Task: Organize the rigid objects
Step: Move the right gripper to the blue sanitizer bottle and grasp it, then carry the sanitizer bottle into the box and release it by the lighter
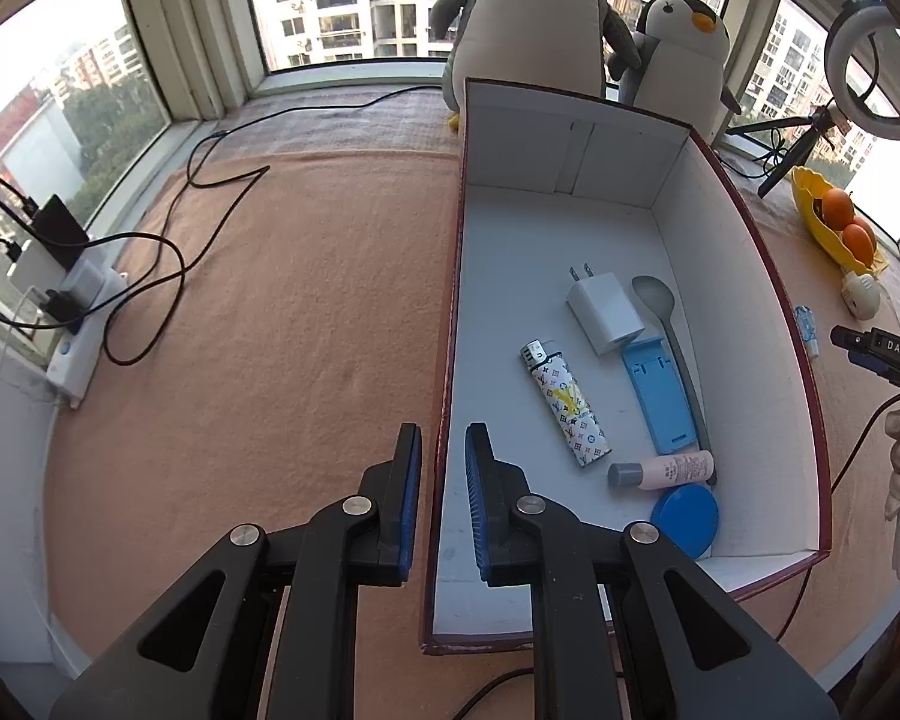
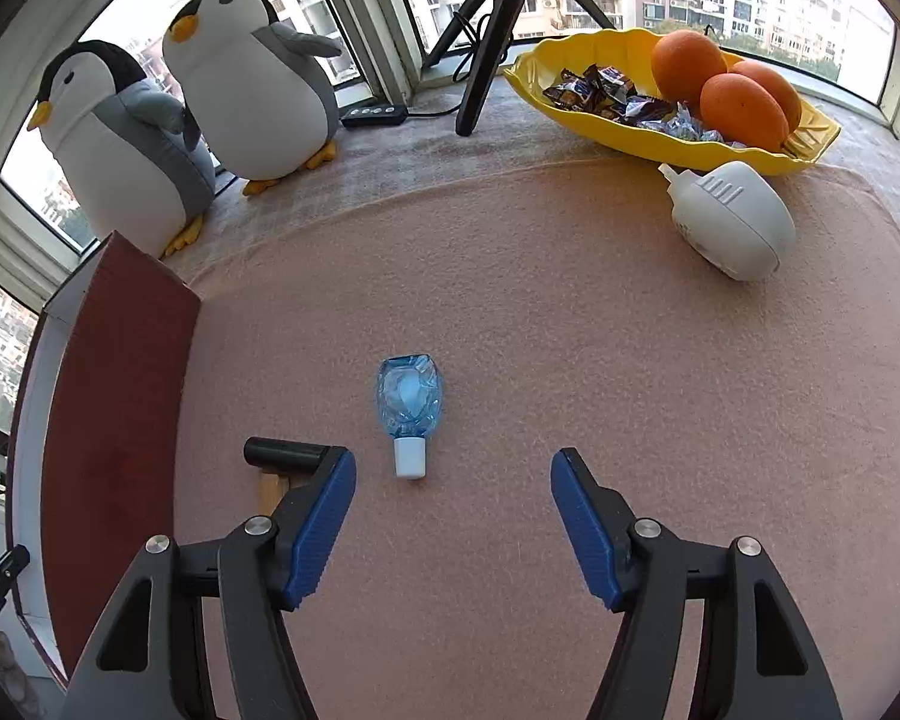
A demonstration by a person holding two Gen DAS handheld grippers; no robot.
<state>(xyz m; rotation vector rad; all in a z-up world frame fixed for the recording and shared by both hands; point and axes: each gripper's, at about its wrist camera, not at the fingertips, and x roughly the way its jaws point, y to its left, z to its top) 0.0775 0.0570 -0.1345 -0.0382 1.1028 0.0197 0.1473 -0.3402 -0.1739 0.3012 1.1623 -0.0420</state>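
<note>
Blue-capped jar (image 1: 687,521), lighter (image 1: 566,403), charger (image 1: 606,313) and spoon (image 1: 666,324) already lie inside the box (image 1: 750,276). Right of it, one small bottle (image 2: 409,405) remains; my right tool (image 2: 453,525) gapes apart, left tool (image 1: 443,483) straddles its wall unclamped.

- Bare blanket (image 2: 510,312) is lying open all around the bottle (image 2: 410,405).
- The box (image 2: 114,420) wall is standing left of the bottle.
- A black cylinder (image 2: 285,453) is lying between them.

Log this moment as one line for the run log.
left tongs: astride box wall, not clamped | right tongs: open, near blue bottle | bottle: lying on cloth, outside box
</note>
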